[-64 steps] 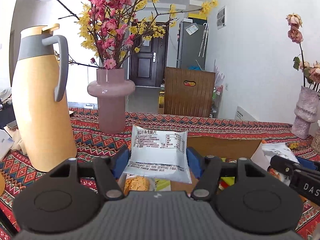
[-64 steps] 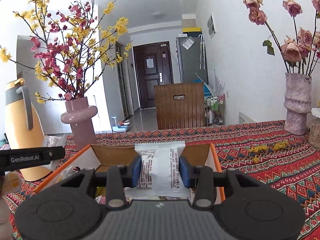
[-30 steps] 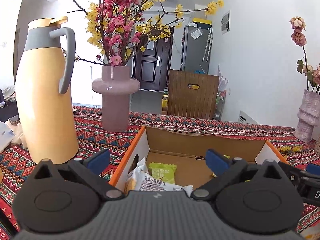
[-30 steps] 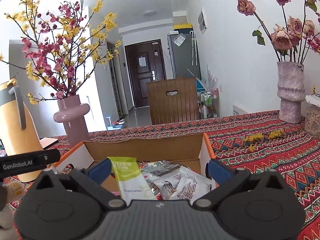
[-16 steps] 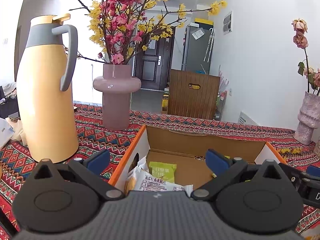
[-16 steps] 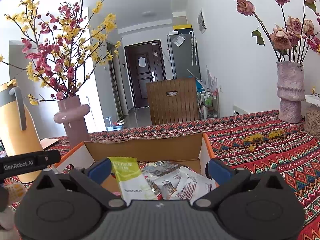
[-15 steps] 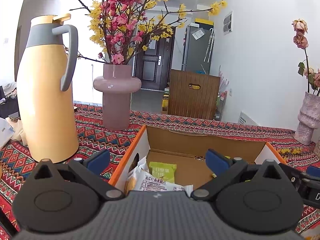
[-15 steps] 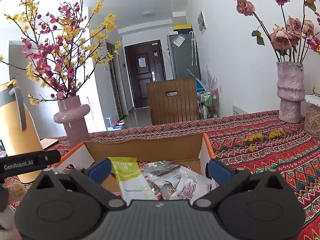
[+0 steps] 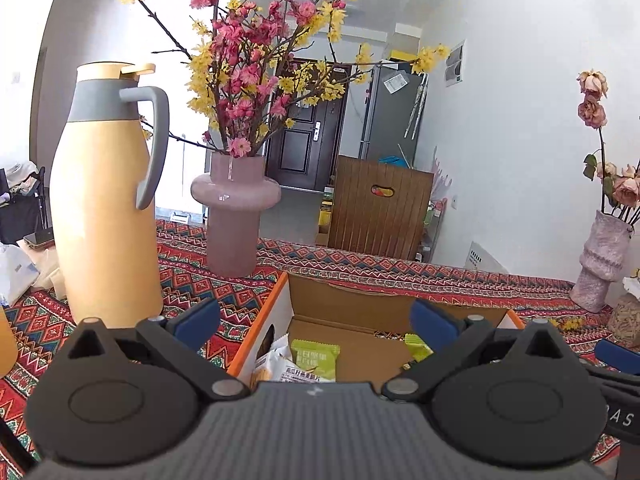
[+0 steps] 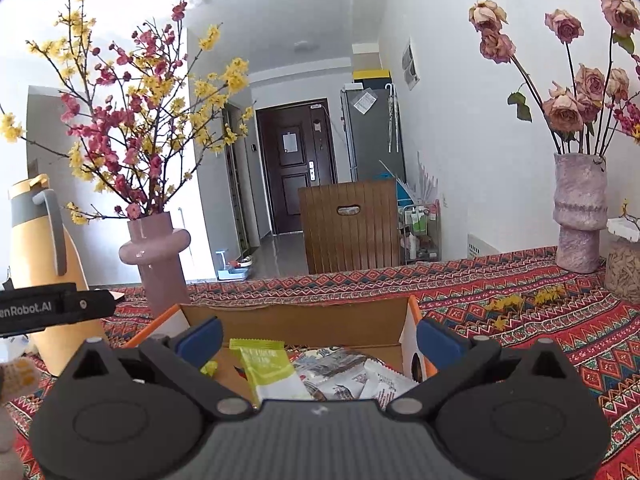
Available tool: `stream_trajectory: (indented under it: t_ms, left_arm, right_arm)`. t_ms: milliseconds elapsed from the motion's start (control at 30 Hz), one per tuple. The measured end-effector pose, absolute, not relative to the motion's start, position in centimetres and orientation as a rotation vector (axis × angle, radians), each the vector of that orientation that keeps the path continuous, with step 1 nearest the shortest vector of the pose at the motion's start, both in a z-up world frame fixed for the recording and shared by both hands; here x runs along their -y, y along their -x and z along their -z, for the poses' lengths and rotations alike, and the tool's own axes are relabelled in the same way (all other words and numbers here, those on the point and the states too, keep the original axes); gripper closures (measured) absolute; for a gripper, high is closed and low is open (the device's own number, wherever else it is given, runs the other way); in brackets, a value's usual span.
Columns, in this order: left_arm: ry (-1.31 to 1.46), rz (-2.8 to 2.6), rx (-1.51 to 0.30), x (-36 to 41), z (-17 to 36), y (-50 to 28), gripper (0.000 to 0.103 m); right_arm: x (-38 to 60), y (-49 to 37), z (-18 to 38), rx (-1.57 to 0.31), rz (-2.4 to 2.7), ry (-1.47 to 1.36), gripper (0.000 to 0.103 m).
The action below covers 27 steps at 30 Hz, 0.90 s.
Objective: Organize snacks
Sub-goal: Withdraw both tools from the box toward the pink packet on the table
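Note:
An open cardboard box with an orange rim (image 9: 262,320) (image 10: 316,322) sits on the patterned tablecloth and holds several snack packets. In the left wrist view I see a green packet (image 9: 315,359) and a white packet (image 9: 298,375) in it. In the right wrist view a light green bar (image 10: 269,372) and white printed packets (image 10: 352,380) lie in it. My left gripper (image 9: 314,322) is open and empty above the box's near left side. My right gripper (image 10: 318,340) is open and empty above the box's near right side.
A tall yellow thermos jug (image 9: 105,200) stands left of the box. A pink vase with flowering branches (image 9: 234,216) stands behind it. A rough purple vase of dried roses (image 10: 578,216) stands at the far right. A wooden chair back (image 10: 352,226) is beyond the table.
Both grippers held white snack packets 2.1 s ago, then opened and let them fall into the box. In the last second both have stayed open and nearly still.

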<state>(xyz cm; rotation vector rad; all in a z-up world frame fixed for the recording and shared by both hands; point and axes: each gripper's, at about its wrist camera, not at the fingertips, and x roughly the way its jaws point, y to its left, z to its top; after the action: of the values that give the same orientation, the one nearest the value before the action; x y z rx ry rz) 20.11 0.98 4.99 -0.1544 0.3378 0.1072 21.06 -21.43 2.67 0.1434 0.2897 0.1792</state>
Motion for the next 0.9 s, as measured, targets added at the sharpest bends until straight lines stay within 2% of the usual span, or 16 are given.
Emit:
stream_trajectory:
  t_ms: [400,900]
  left_arm:
    - [0.131,-0.087,-0.348,-2.2,-5.5,-15.0,0.000]
    - [0.066,-0.139,-0.453,-6.5,-1.0,-11.8,0.000]
  right_arm:
    - [20.3,-16.2,-3.1,-0.305,-0.221,-0.123,0.000]
    - [20.1,-12.3,-0.4,-0.410,-0.224,-0.102,0.000]
